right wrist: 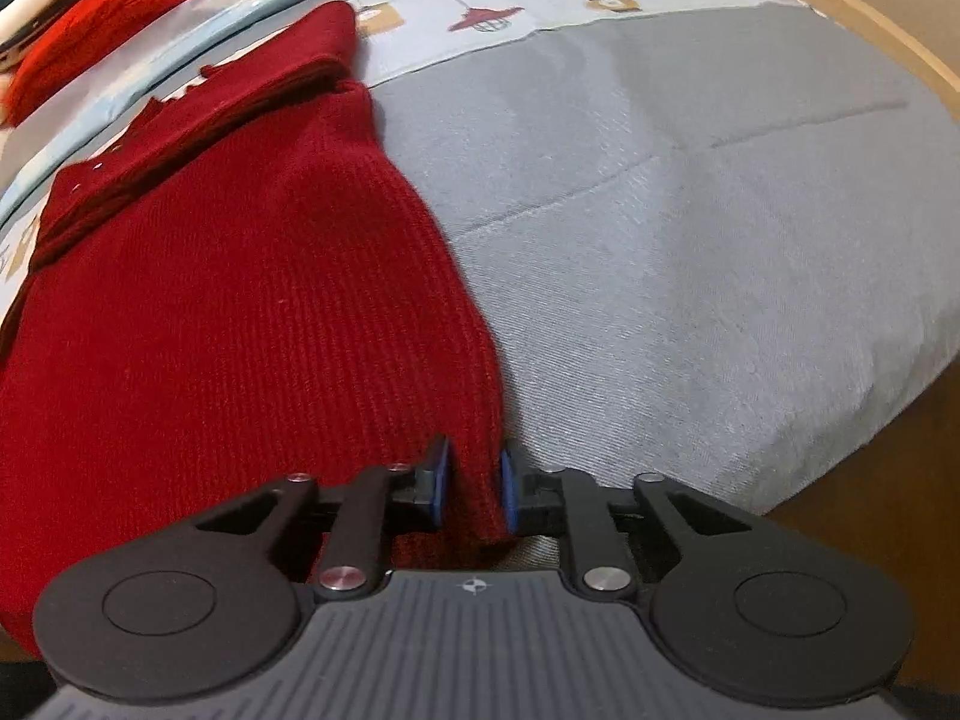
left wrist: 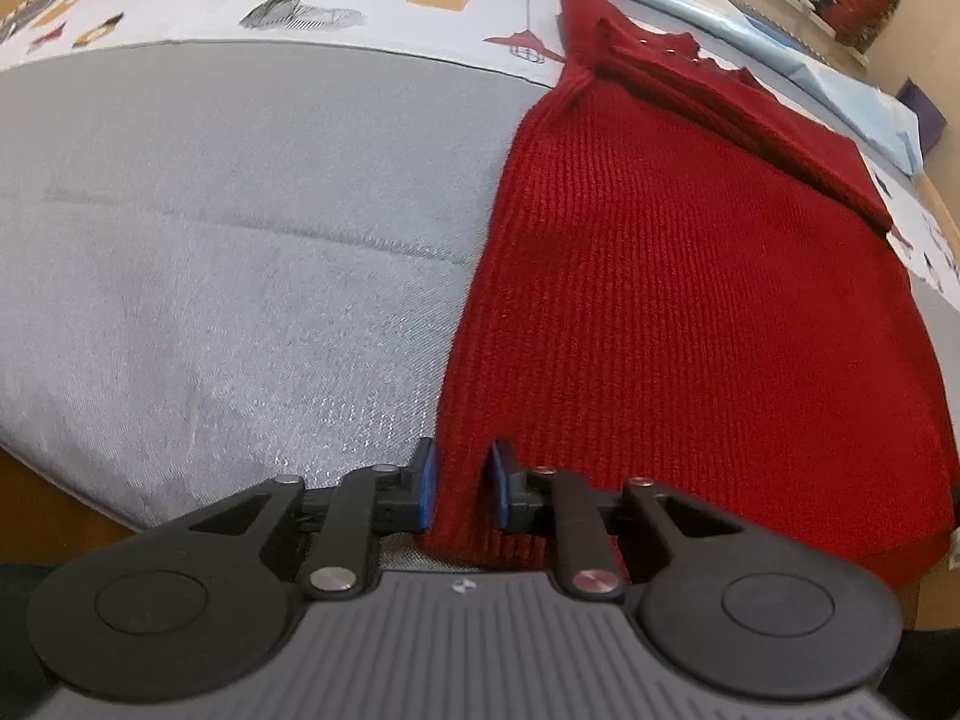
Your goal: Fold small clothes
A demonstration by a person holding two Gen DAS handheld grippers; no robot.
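I see the dark red ribbed knit sweater lying flat on the grey woven fabric pad, with its sleeves folded across the top near the collar. The pad sits on a printed cloth with a deer and small pictures that covers the surface. My left gripper is pinched down on the near hem corner on its side of the sweater, with the blue pads pressing the knit from both sides. My right gripper has the opposite hem corner clamped the same way, red fabric bunched between its blue pads. Both grippers are nearly closed, with only the thickness of the sweater between them. I cannot make out any container. A brighter red folded garment lies at the far edge, well apart from the sweater.
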